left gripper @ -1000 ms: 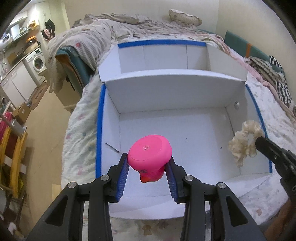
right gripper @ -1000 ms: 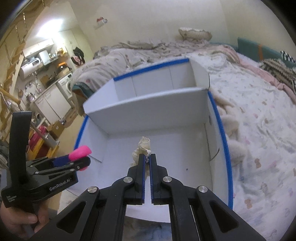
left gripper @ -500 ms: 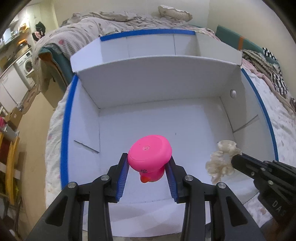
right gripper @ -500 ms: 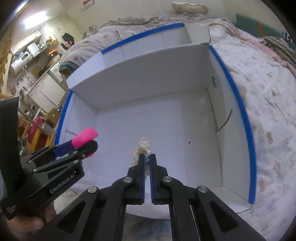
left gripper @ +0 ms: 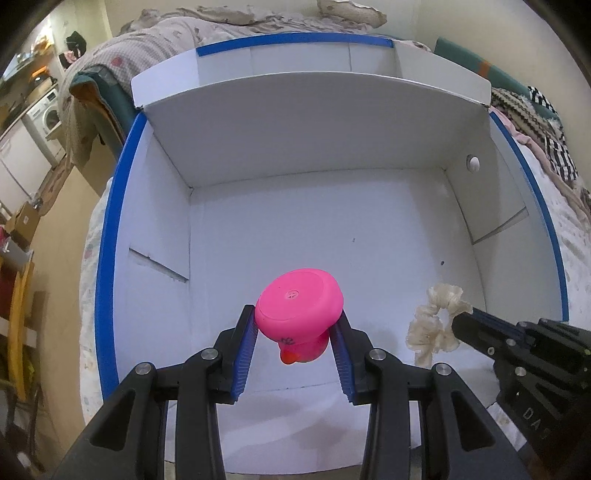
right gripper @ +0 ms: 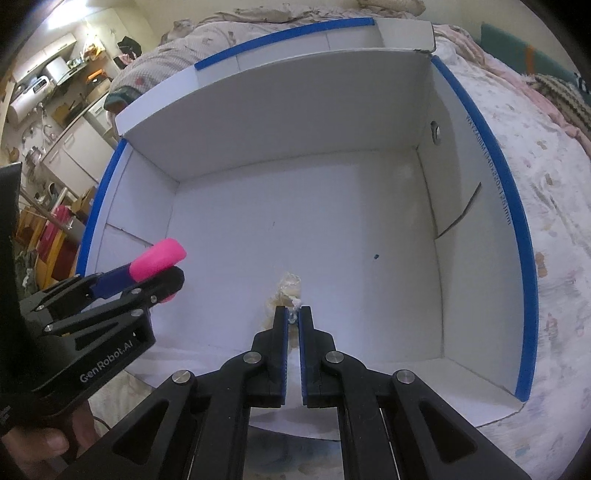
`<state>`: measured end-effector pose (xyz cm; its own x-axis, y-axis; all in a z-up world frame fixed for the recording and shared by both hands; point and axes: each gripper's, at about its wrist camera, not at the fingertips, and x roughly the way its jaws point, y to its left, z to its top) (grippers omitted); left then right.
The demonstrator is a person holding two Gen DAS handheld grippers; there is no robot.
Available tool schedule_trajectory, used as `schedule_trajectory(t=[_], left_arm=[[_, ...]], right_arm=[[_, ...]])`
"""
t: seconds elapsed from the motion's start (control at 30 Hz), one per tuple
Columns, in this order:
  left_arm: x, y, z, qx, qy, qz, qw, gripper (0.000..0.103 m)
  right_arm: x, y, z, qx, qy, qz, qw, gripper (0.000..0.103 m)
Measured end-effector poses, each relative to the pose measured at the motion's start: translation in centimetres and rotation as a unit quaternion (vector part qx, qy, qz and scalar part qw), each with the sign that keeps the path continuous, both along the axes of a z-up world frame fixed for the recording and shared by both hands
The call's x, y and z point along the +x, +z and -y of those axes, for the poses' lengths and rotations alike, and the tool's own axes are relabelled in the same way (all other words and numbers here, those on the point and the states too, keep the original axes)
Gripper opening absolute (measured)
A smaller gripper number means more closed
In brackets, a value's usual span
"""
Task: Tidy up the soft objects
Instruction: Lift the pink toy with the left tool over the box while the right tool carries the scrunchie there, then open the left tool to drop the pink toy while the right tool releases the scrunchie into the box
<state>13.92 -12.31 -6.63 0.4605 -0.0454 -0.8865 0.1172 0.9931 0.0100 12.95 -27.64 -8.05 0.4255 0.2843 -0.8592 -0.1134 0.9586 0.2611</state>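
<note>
My left gripper [left gripper: 295,328] is shut on a pink rubber duck [left gripper: 297,312], held upside down with its flat base up, above the front of a white cardboard box [left gripper: 332,140] with blue-taped rims. My right gripper [right gripper: 293,314] is shut on a cream scrunchie [right gripper: 286,291], also over the front of the box floor. The scrunchie [left gripper: 436,321] hangs from the right gripper at the right of the left wrist view. The left gripper with the duck [right gripper: 157,258] shows at the left of the right wrist view.
The box lies on a bed with a patterned sheet [right gripper: 546,206]; a second compartment [left gripper: 295,55] sits behind its back wall. Rumpled blankets [left gripper: 166,33] lie beyond. A washing machine [left gripper: 48,114] and floor clutter are at the left.
Both grippers have moved forward and down towards the box, which now fills the views. Each still holds its object, the right gripper coming in over the box's front right.
</note>
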Motion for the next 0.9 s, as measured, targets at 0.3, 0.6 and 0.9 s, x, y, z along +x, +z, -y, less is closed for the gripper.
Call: schedule_trajectory(t=[0.3,0.6,0.9], left_arm=[[-0.1,-0.2,-0.3,0.003,-0.002,-0.001,1.0,0.036],[-0.1,0.0,-0.5,0.005,0.005,0.004,1.0,0.036],[-0.3,0.2,-0.2,0.005,0.0,0.007,1.0,0.05]], right_arm=[[0.2,0.2,0.1,0.015,-0.001,0.003,1.0,0.006],[-0.2,0.6,0.3,0.028,0.0,0.01,1.0,0.007],[-0.4,1.2,0.9,0.04,-0.008,0.019,0.999,0.028]])
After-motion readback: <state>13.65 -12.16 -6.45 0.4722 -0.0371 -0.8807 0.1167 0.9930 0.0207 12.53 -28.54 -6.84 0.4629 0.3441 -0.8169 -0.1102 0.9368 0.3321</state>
